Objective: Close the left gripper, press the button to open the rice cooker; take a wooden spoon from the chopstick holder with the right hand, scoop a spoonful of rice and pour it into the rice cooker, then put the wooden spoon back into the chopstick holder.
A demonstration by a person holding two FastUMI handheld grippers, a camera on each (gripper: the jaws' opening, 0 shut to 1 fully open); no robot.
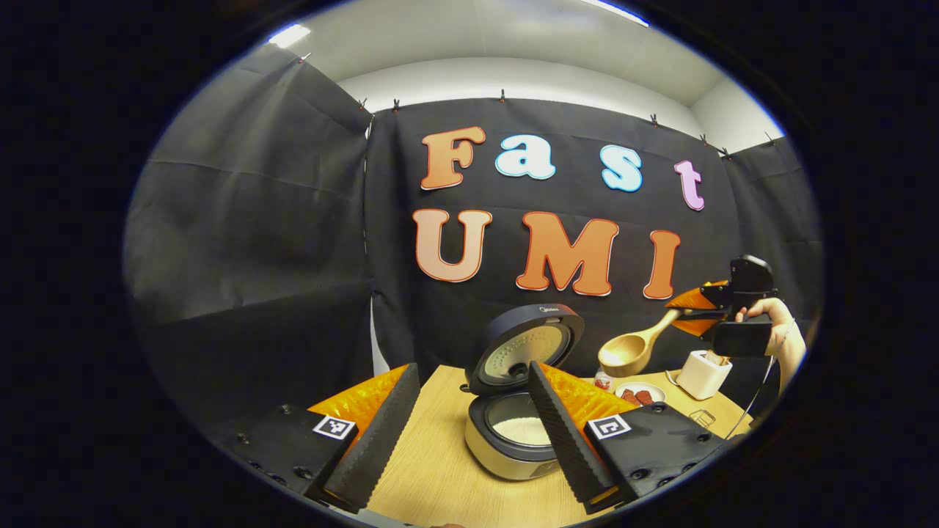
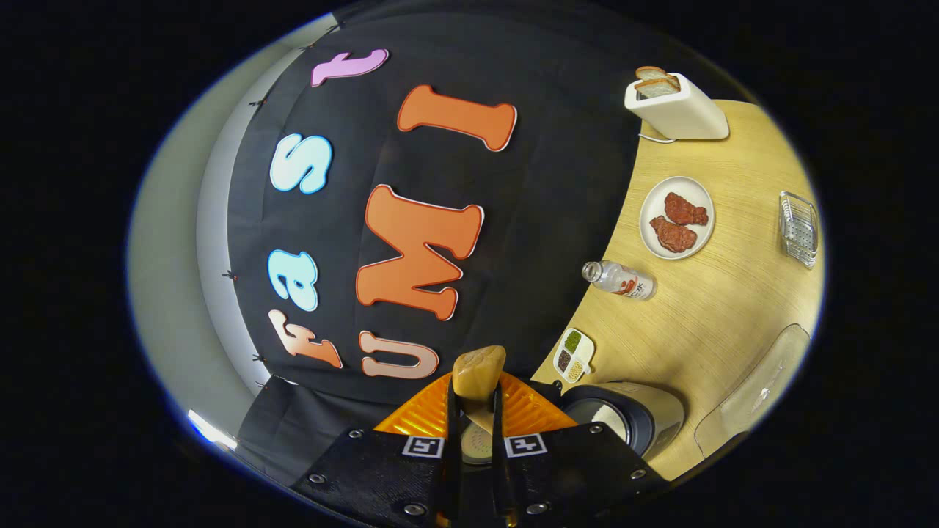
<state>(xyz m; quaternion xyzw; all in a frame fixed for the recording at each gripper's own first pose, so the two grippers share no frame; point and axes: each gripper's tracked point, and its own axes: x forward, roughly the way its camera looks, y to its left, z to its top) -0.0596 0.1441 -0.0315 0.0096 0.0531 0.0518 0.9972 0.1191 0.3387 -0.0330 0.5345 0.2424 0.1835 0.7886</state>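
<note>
The rice cooker [image 1: 506, 447] stands on the wooden table with its lid [image 1: 524, 346] raised and white rice [image 1: 522, 429] in the pot. My left gripper [image 1: 473, 367] is open in front of it, one finger on each side, holding nothing. Up at the right, a hand holds my right gripper [image 1: 704, 312], which is shut on the handle of a wooden spoon [image 1: 634, 352]. The spoon's bowl hangs in the air above and right of the cooker. In the right gripper view the fingers [image 2: 475, 389] clamp the spoon [image 2: 478, 370], with the cooker [image 2: 623, 418] just beside them. Whether the spoon carries rice is hidden.
A white toaster [image 2: 675, 106] with bread, a plate of red meat [image 2: 676, 218], a small bottle [image 2: 620, 280] and a little dish of grains [image 2: 574, 354] stand along the back of the table [image 2: 719, 315]. A wire basket [image 2: 798, 227] and a clear container [image 2: 755, 392] sit nearer the front.
</note>
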